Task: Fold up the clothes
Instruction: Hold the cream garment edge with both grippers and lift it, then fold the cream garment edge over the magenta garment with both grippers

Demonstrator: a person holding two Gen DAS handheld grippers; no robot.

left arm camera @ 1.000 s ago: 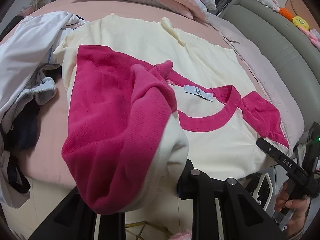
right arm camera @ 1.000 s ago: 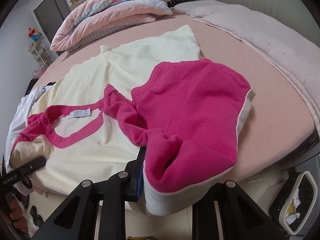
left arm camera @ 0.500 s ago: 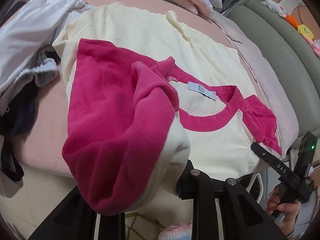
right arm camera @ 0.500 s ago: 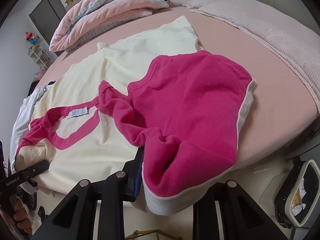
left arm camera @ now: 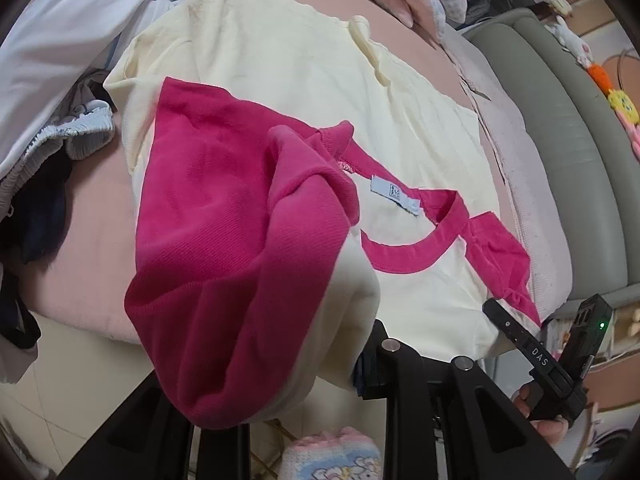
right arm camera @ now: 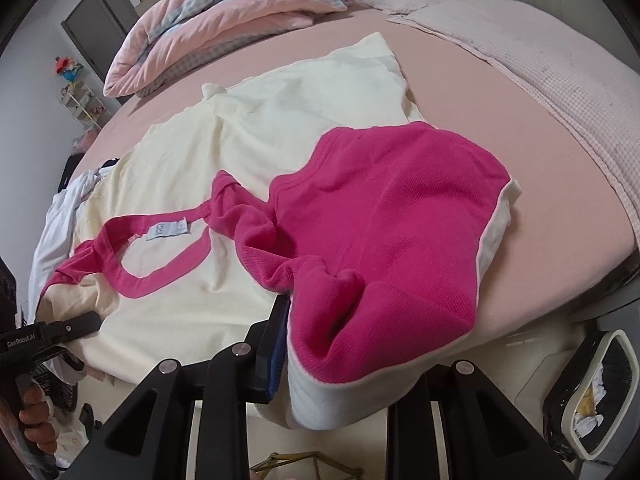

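A cream T-shirt [left arm camera: 300,80] with pink sleeves and a pink collar [left arm camera: 416,256] lies spread on the pink bed, collar towards me. My left gripper [left arm camera: 340,360] is shut on the bunched pink sleeve [left arm camera: 240,240], which drapes over and hides its left finger. In the right wrist view the shirt [right arm camera: 280,120] shows again. There my right gripper [right arm camera: 304,332] is shut on the other pink sleeve [right arm camera: 400,208], folded in over the body. Each view shows the other gripper at the shirt's near edge: the right gripper [left arm camera: 532,352] and the left gripper [right arm camera: 60,330].
A heap of white and dark clothes [left arm camera: 60,40] lies at the bed's left side. A folded pink quilt [right arm camera: 224,12] sits at the far end and a pale blanket [right arm camera: 520,60] along the right. A grey padded headboard [left arm camera: 560,160] and a floor bin [right arm camera: 592,392] flank the bed.
My left gripper has rolled and shifted sideways a little, carrying its pink sleeve along. The right gripper has hardly moved. Both grips hold as before.
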